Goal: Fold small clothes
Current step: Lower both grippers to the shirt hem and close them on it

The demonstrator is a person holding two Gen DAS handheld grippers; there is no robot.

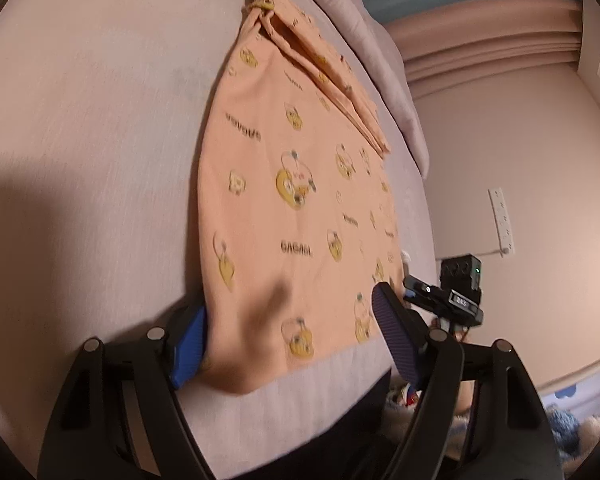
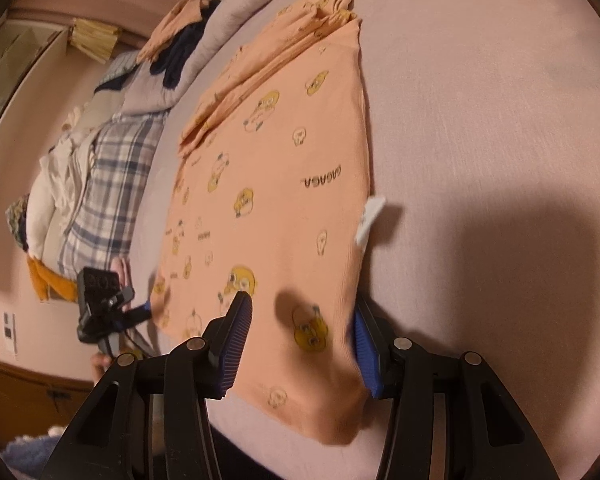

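The left gripper (image 1: 288, 336) has its fingers apart, straddling the near corner of the peach shirt (image 1: 284, 184): one blue pad (image 1: 190, 348) sits just outside the shirt's side edge, the other pad (image 1: 392, 332) stands over the hem. The right gripper (image 2: 300, 344) is likewise spread wide around the opposite near corner of the shirt (image 2: 276, 184), hem cloth lying between its pads (image 2: 236, 340) with nothing pinched yet.

The step looks like taking both hem corners to fold the shirt over. To do it well, each gripper should probably close on both cloth layers at the very corner, then lift evenly so the hem stays straight.

Beyond the fingers the shirt lies flat on the pale bed (image 2: 480, 100), with a sleeve folded in along one side and a white tag (image 2: 370, 216) poking out. No containers are visible.
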